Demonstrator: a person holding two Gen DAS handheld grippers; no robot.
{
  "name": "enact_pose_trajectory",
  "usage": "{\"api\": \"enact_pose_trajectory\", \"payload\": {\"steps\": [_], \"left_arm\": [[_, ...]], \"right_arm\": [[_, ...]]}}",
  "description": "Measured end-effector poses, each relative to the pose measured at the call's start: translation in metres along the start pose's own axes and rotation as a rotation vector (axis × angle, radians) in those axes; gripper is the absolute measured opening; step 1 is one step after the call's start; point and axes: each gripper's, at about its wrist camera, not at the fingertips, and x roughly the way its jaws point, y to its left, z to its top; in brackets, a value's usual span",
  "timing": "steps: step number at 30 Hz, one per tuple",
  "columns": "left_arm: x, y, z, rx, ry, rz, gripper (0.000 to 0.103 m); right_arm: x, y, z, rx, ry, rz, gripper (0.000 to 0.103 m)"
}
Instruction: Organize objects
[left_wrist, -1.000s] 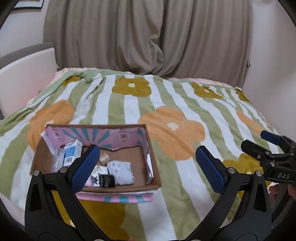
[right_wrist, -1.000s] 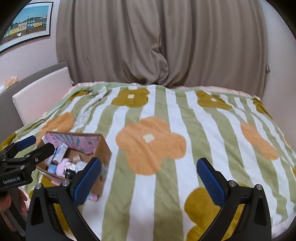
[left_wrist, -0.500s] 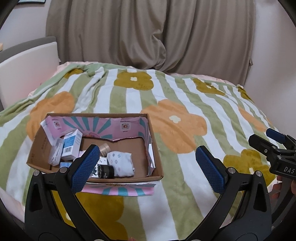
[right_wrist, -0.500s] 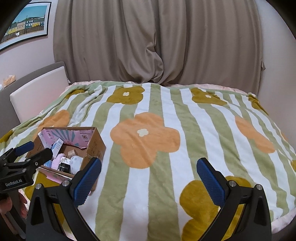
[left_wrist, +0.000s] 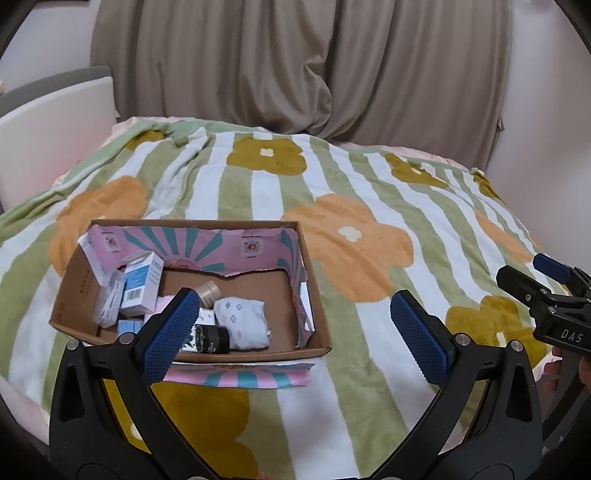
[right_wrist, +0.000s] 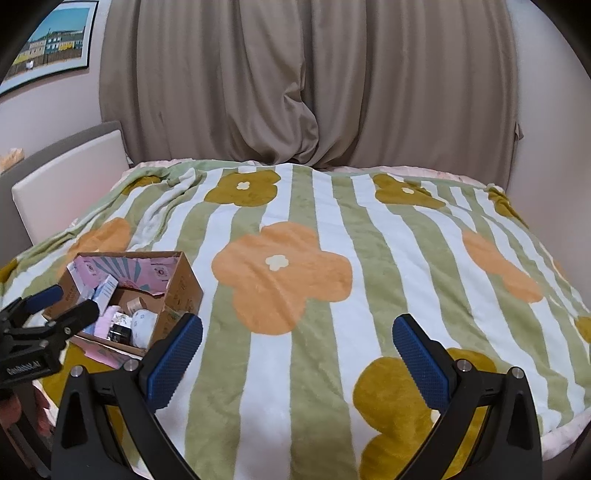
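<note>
The left hand-held gripper and right hand-held gripper are held wide open and empty above the bed, likely so things can be picked from the cardboard box.

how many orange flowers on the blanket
3 whole: one far-left, one mid, one right. More may lie hidden under the box or past the blanket's edge.
</note>
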Motion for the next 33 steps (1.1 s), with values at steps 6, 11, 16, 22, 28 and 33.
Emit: {"api": "enact_pose_trajectory", "payload": {"steps": [6, 11, 16, 22, 28, 33], "left_arm": [[-0.005, 0.003, 0.0, -0.002, -0.009, 0.012, 0.103], [-0.009, 0.004, -0.001, -0.011, -0.01, 0.012, 0.103], [-0.015, 0.006, -0.002, -0.012, -0.015, 0.026, 0.103], [-0.016, 0.005, -0.003, -0.012, -0.011, 0.031, 0.103], [-0.019, 0.005, -0.004, -0.012, -0.015, 0.036, 0.103], [-0.022, 0.006, -0.003, -0.019, -0.017, 0.028, 0.103]], "right_arm": [[-0.002, 0.0, 0.001, 0.008, -0.005, 0.008, 0.103], [-0.004, 0.0, 0.002, 0.014, -0.008, 0.027, 0.103], [-0.004, 0.001, 0.003, 0.014, -0.005, 0.032, 0.103], [-0.008, 0.0, 0.004, 0.014, -0.015, 0.041, 0.103], [-0.012, 0.0, 0.003, 0.013, -0.021, 0.045, 0.103], [-0.013, 0.0, 0.003, 0.012, -0.021, 0.045, 0.103]]}}
